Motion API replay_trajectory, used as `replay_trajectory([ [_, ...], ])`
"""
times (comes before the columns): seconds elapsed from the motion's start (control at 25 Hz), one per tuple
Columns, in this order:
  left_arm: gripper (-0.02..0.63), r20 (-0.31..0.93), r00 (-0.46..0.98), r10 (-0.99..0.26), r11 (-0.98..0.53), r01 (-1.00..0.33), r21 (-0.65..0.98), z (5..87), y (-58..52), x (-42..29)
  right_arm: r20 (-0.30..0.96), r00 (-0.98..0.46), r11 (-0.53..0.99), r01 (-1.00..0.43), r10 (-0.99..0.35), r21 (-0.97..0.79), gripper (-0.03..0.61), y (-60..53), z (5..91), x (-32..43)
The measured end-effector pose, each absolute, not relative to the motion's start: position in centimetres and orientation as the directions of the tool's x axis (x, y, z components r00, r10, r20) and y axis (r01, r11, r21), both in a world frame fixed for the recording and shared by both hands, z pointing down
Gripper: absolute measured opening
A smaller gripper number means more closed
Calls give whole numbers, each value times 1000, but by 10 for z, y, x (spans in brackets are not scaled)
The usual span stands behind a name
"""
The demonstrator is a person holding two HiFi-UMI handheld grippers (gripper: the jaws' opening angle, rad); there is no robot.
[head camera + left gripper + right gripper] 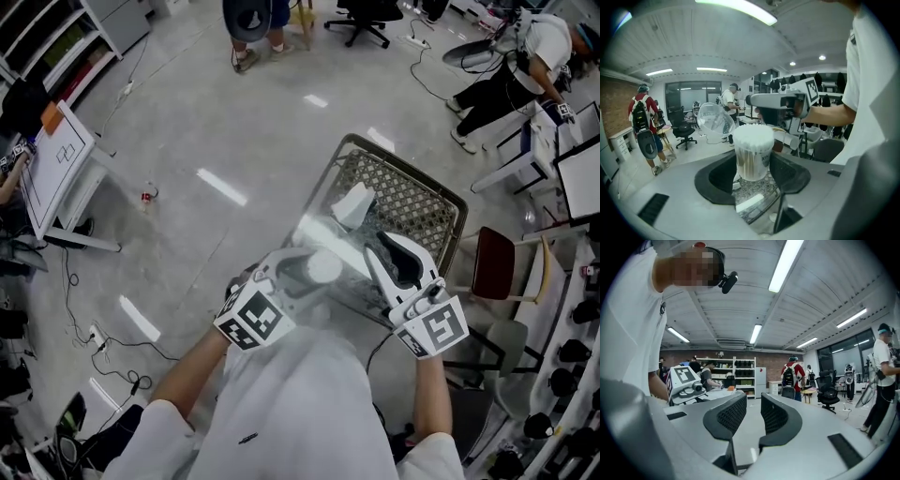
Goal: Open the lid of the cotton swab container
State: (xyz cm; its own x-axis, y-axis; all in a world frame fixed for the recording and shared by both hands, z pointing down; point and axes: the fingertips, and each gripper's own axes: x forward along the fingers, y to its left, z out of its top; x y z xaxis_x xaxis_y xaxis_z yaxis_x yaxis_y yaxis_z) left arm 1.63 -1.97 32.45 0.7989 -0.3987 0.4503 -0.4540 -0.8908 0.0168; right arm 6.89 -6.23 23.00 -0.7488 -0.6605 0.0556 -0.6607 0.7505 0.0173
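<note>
**Swab tub held in the left claw, lid off and lying apart**

The left gripper [752, 174], a grey two-jaw claw with black ribbed pads, is closed on the cotton swab container [752, 151]. This is a clear, round plastic tub packed with upright swabs, whose white tips form a bare, uncovered mound at the top. The pads press on the tub's two sides low down, and it stands upright between them over the metal mesh table [419, 208]. Whether its base touches the mesh cannot be told.

The lid [714, 120], a clear round plastic dome, is off the container. In the left gripper view it shows beyond the tub and to its left, tilted and apart from it. In the head view it is the pale shape over the mesh, further from the person than both claws. Whether it lies flat there cannot be made out.

The right gripper [753, 414], of the same make, has its jaws only a narrow way apart with nothing between them — just floor and the room beyond show in the gap. In the head view it sits to the right of the container, near it but not touching.
</note>
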Motion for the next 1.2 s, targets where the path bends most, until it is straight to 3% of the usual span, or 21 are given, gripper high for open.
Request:
replay_trajectory([
  [0.6, 218, 369, 714, -595, -747, -661, 75, 315, -54, 3, 102, -363, 369, -929, -926, 36, 19, -36, 251, 148],
  [1.2, 218, 312, 644, -698, -660, -748, 68, 303, -55, -16, 177, -283, 295, -954, -943, 46, 12, -20, 287, 146],
])
